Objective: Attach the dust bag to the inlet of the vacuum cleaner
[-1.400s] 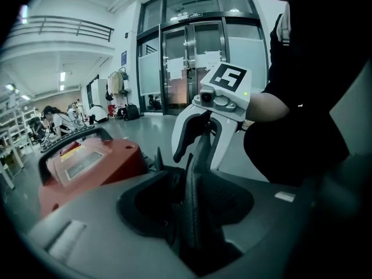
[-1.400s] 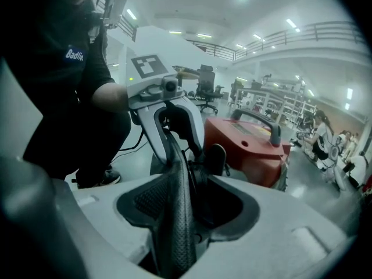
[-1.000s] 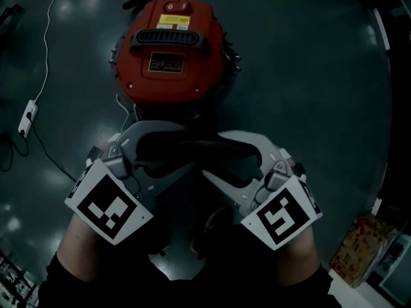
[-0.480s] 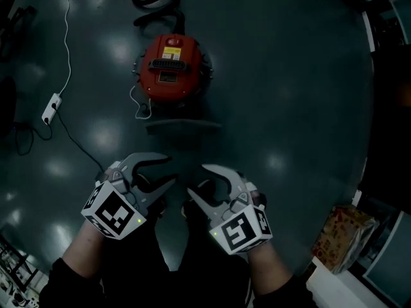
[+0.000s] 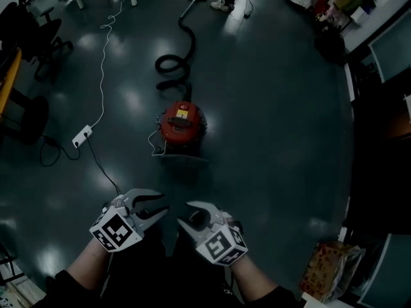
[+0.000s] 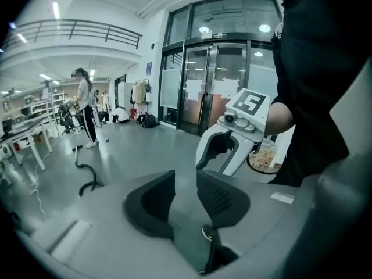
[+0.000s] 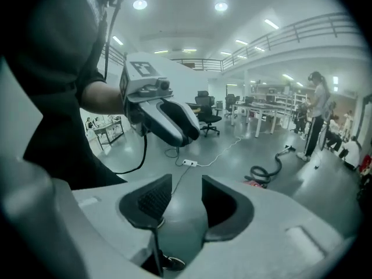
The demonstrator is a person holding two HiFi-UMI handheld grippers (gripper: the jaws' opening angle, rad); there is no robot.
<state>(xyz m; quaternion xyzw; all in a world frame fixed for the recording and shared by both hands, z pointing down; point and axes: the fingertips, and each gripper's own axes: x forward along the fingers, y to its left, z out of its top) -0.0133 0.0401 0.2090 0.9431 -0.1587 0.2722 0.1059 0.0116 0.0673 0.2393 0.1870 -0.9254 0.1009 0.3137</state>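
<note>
The left claw [image 5: 160, 208] and right claw [image 5: 183, 214] are held empty, part-wide and closing, well apart from the vacuum [image 5: 182, 124] on the floor [image 5: 289, 140]. A grey shape [image 5: 184, 160] beside it is possibly the bag, which is judged light and soft, and is best gripped at its collar.

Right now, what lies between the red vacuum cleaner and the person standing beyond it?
The black hose, coiled by the vacuum cleaner, stretching toward the person's feet; head view.

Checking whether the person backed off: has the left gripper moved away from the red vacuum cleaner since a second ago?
Yes. The left gripper was just below the vacuum cleaner; now bare floor separates them. Its fingers are closing, empty.
</note>
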